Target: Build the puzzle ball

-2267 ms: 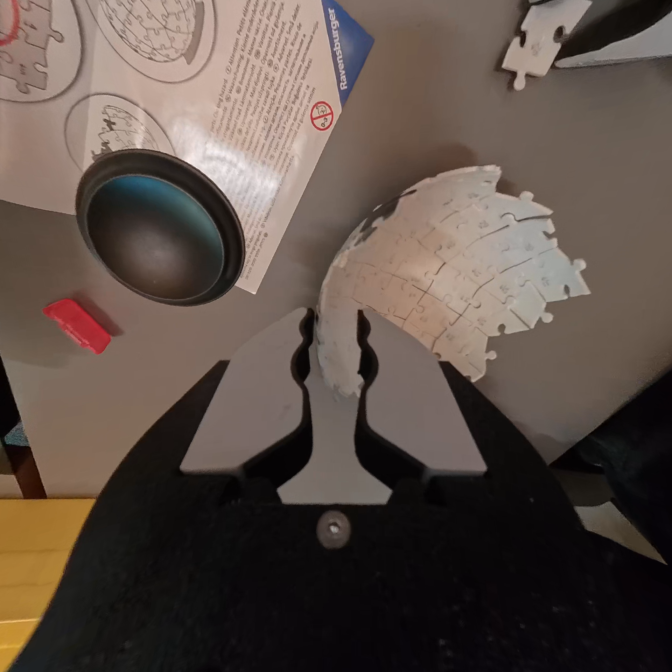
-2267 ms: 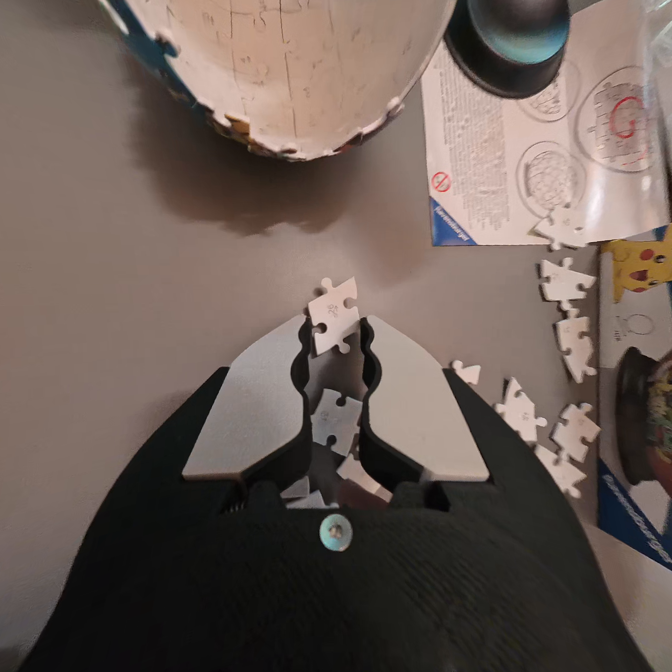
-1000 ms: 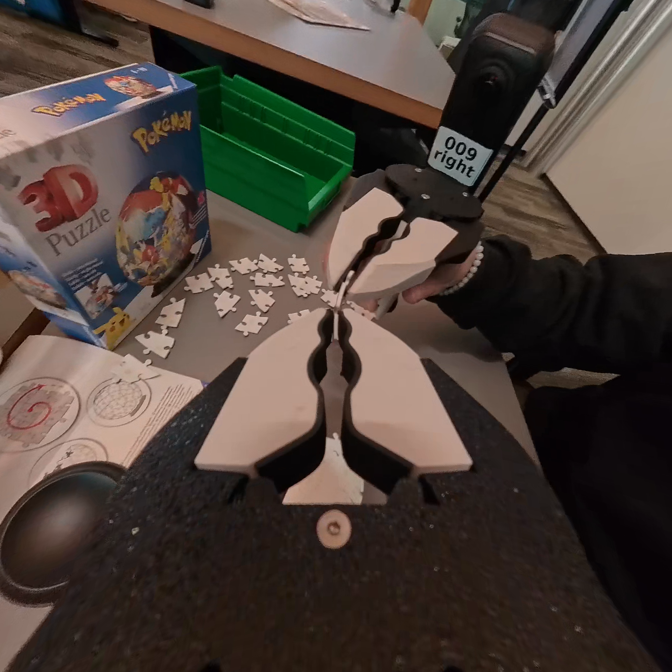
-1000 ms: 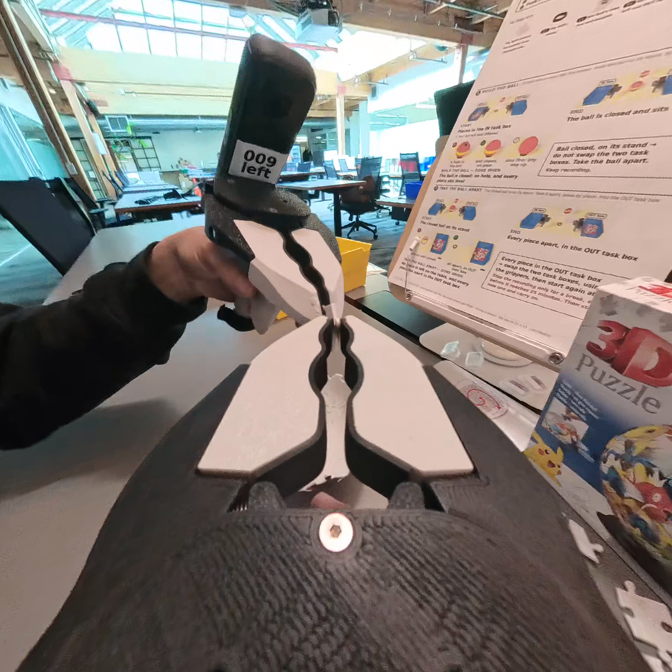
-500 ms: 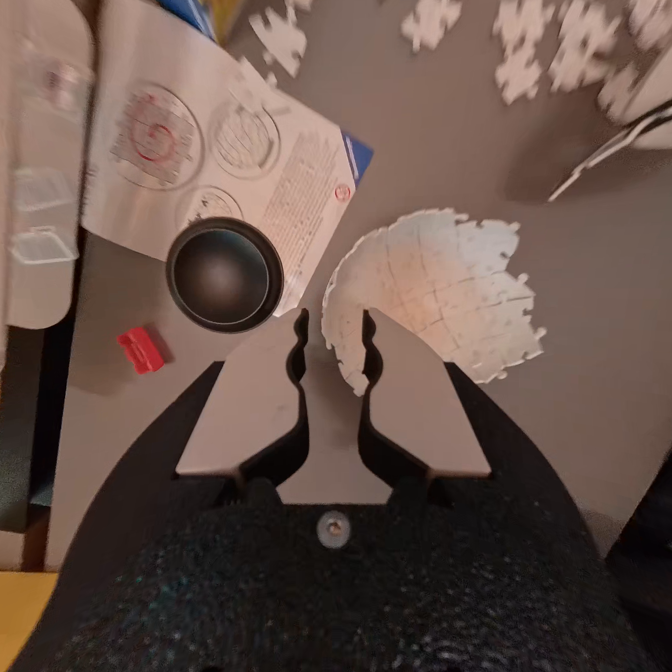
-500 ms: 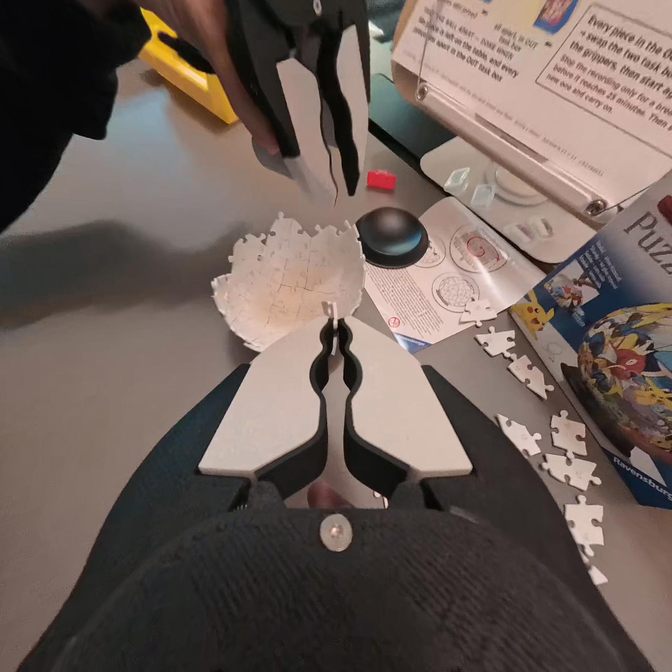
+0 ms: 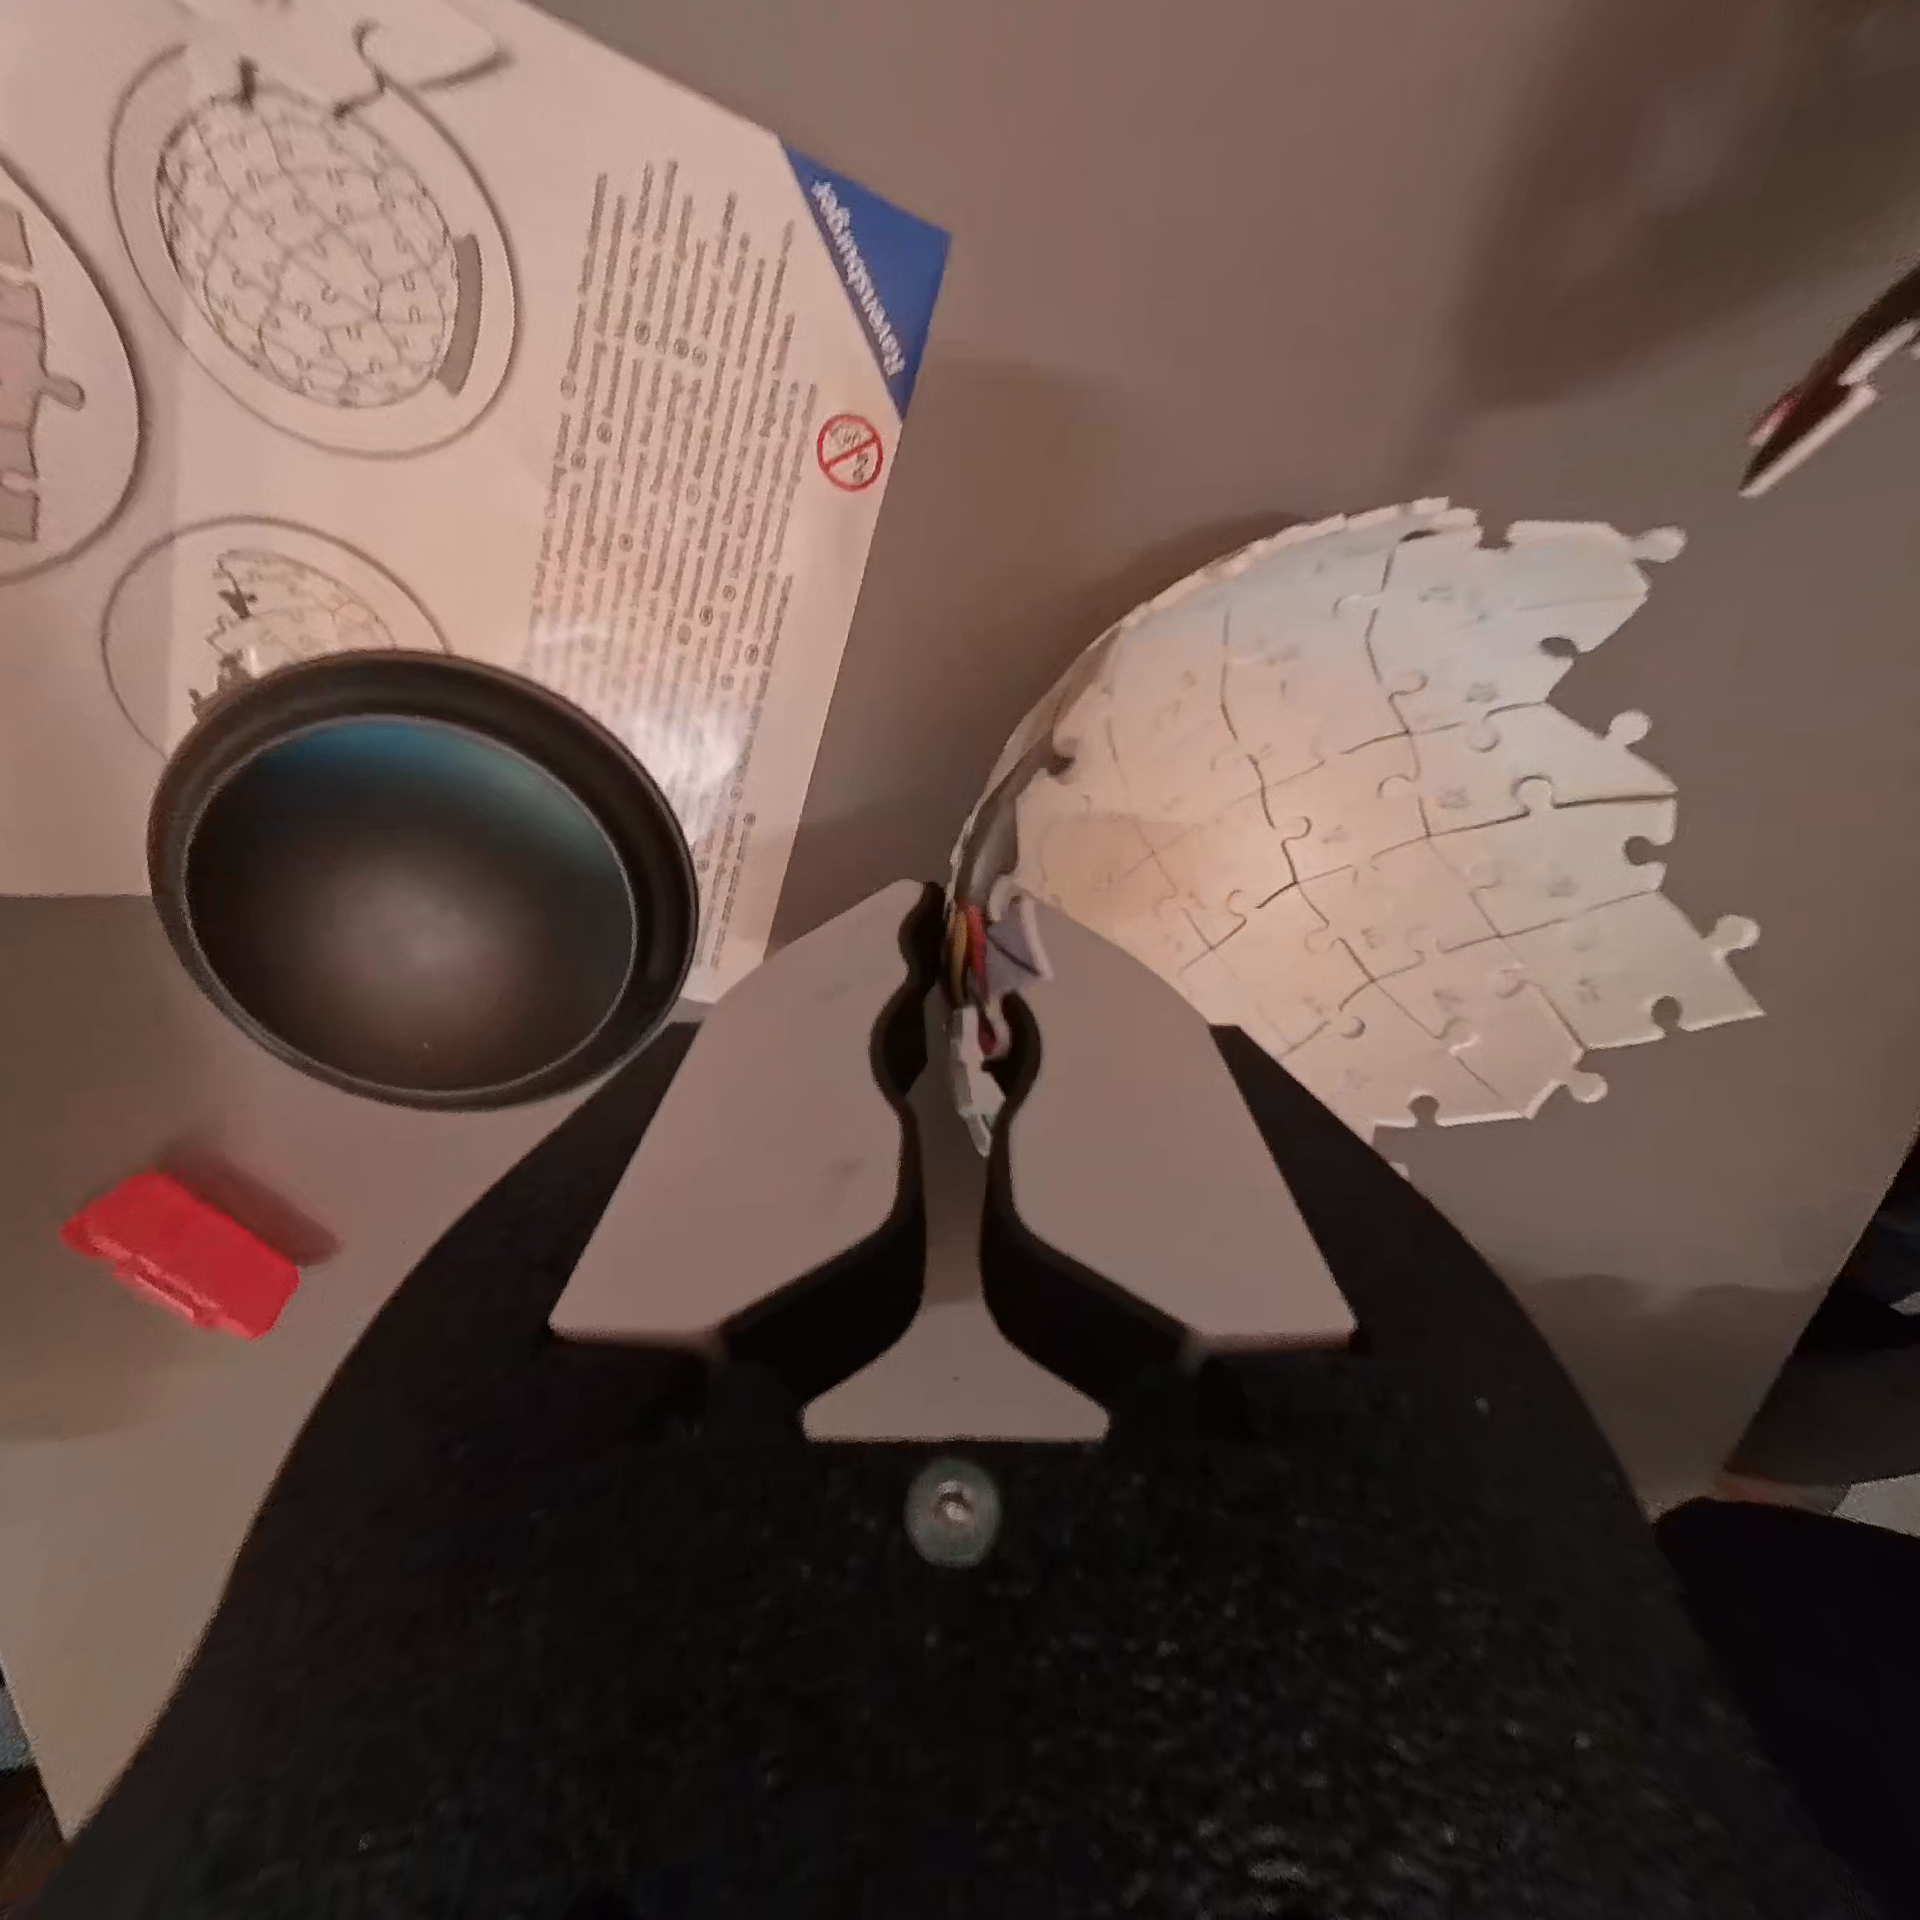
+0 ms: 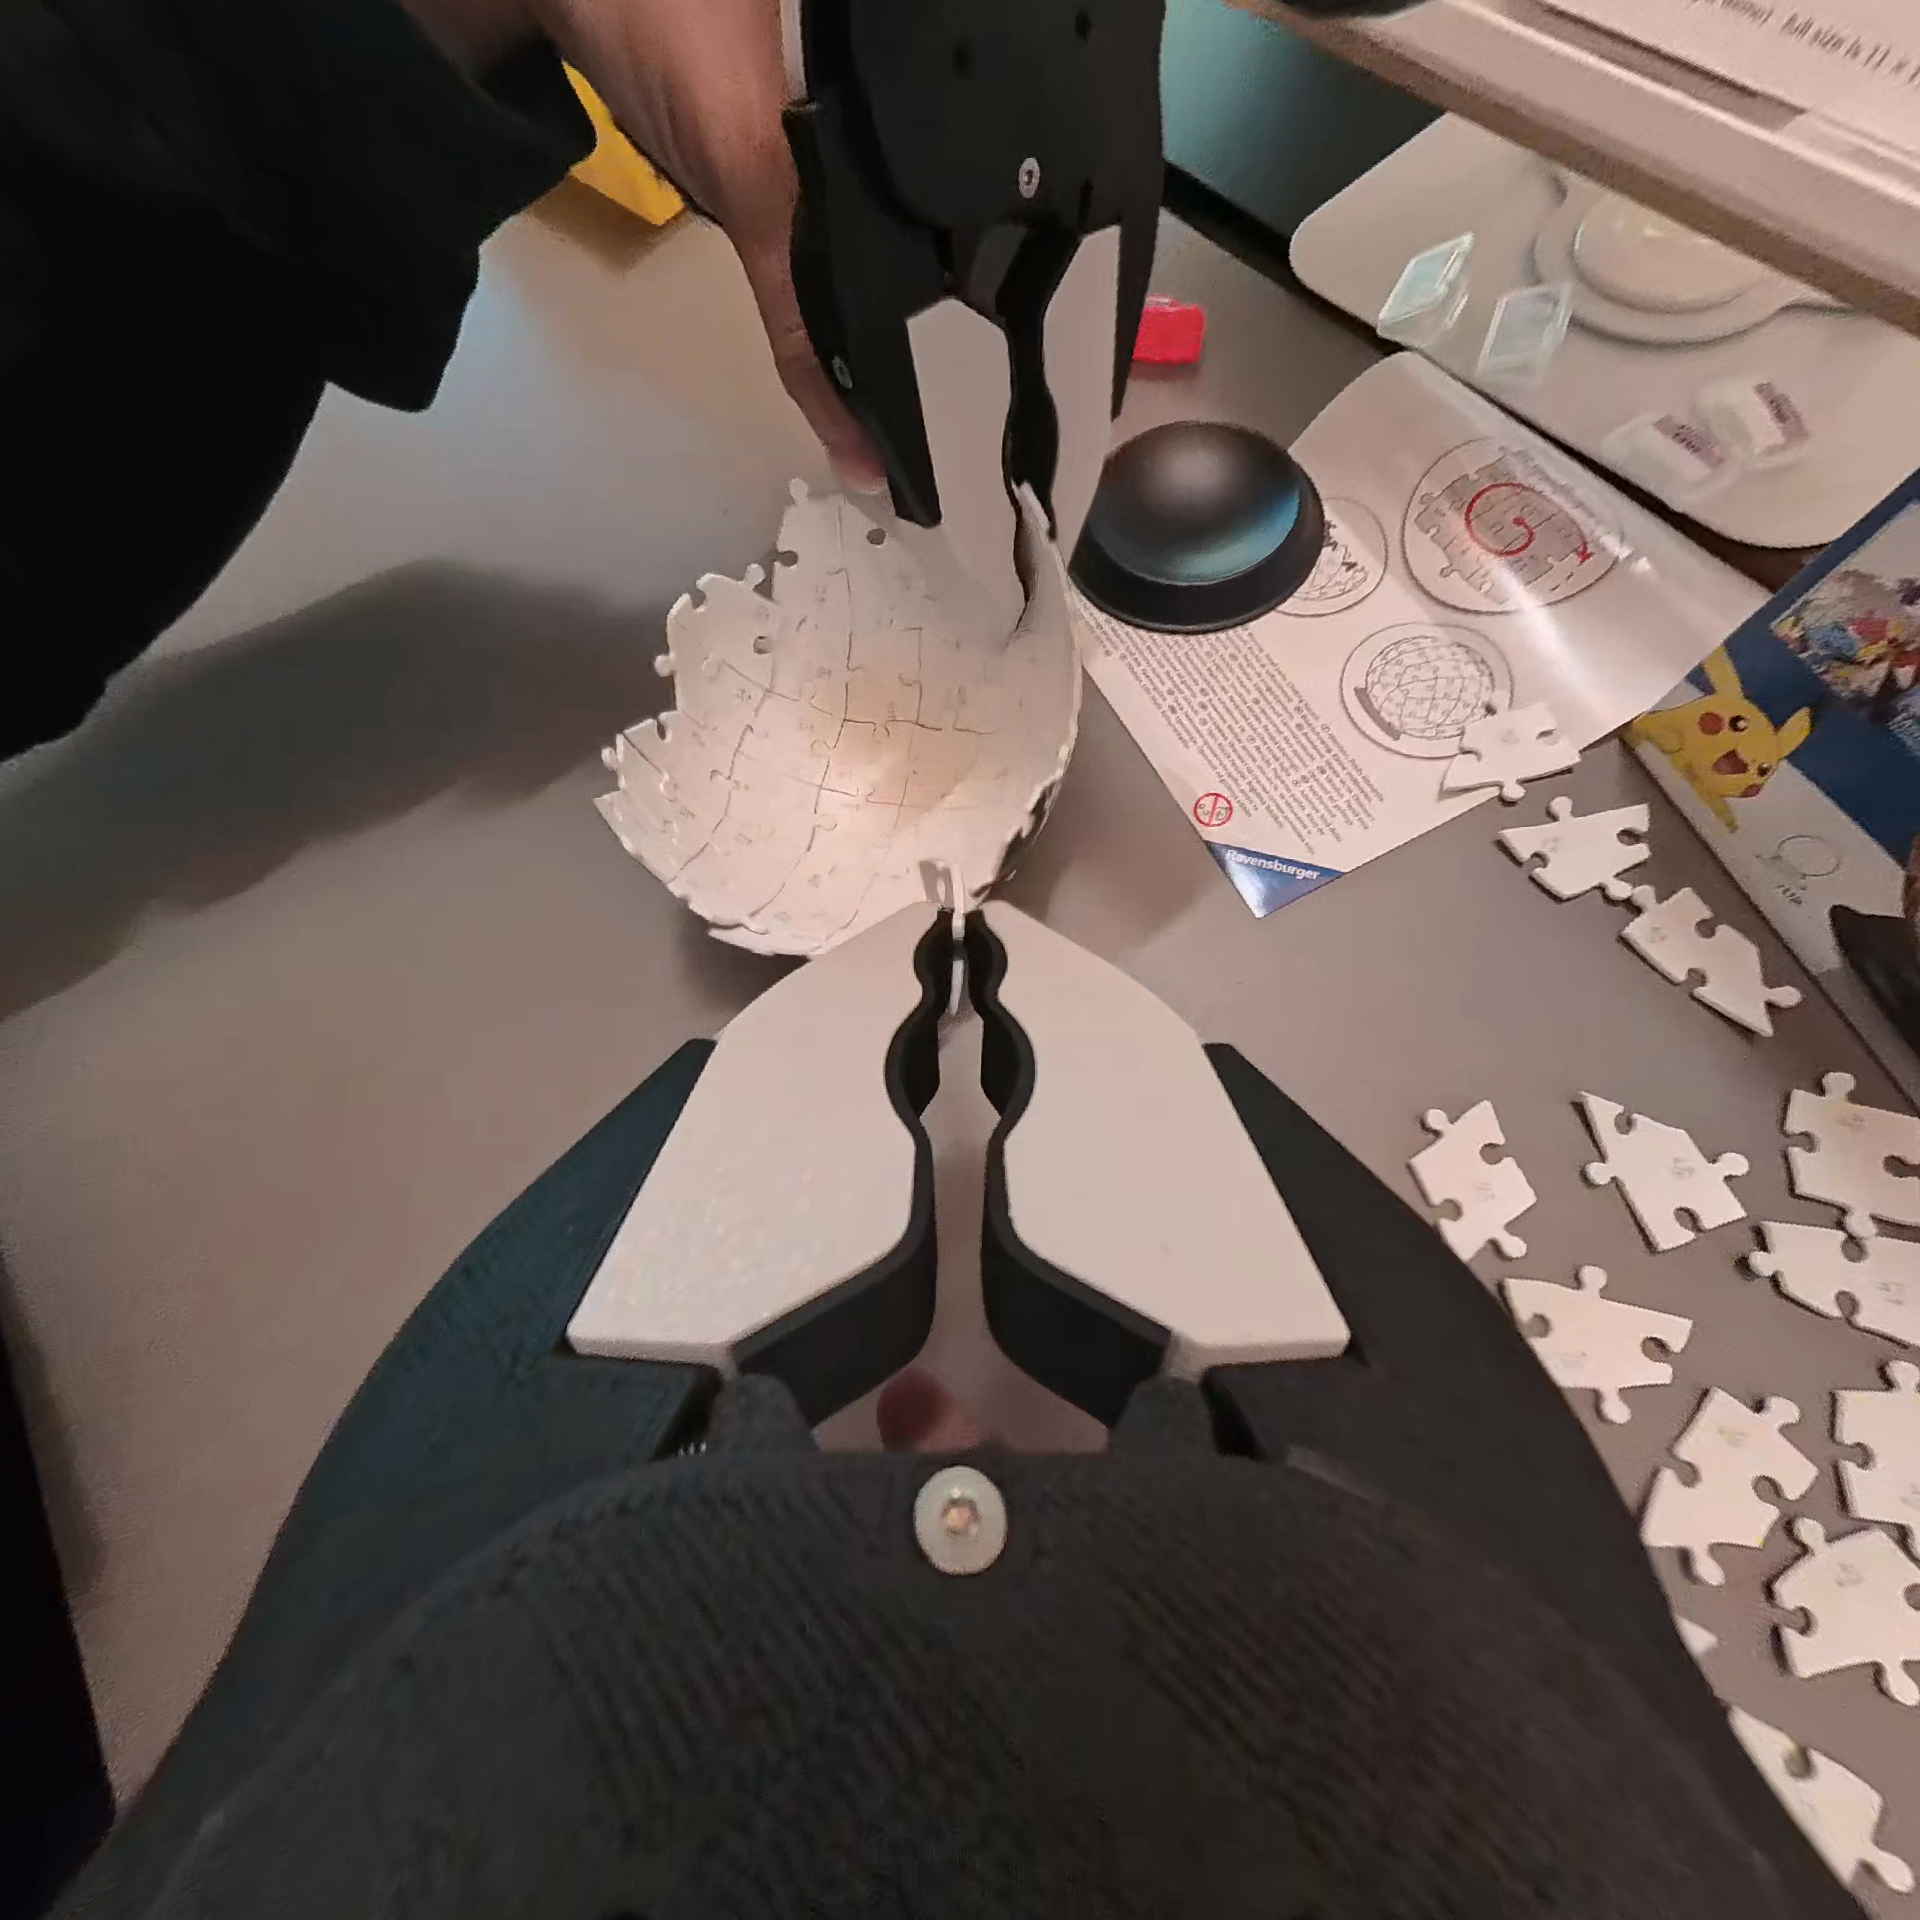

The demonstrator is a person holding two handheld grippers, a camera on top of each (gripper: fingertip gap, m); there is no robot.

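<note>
Puzzle-ball shell [image 8: 862,717] sits on the grey table [image 8: 312,935] with its rim pinched in my left gripper [image 7: 971,935], while my right gripper [image 8: 958,935] clamps a loose piece [image 8: 940,894] just beside its near edge.

Two grippers: the left gripper [image 7: 971,940] and the right gripper [image 8: 958,940]; one part-built puzzle ball shell [image 8: 862,717]; one piece [image 8: 943,894] in the right gripper's tips; one black dome stand [image 8: 1195,520]; one instruction sheet [image 8: 1382,665]; one red block [image 7: 177,1262]; one puzzle box [image 8: 1829,665]; some fifteen loose pieces [image 8: 1662,1169] lying at the right, the farthest too blurred for a sure count.
</note>
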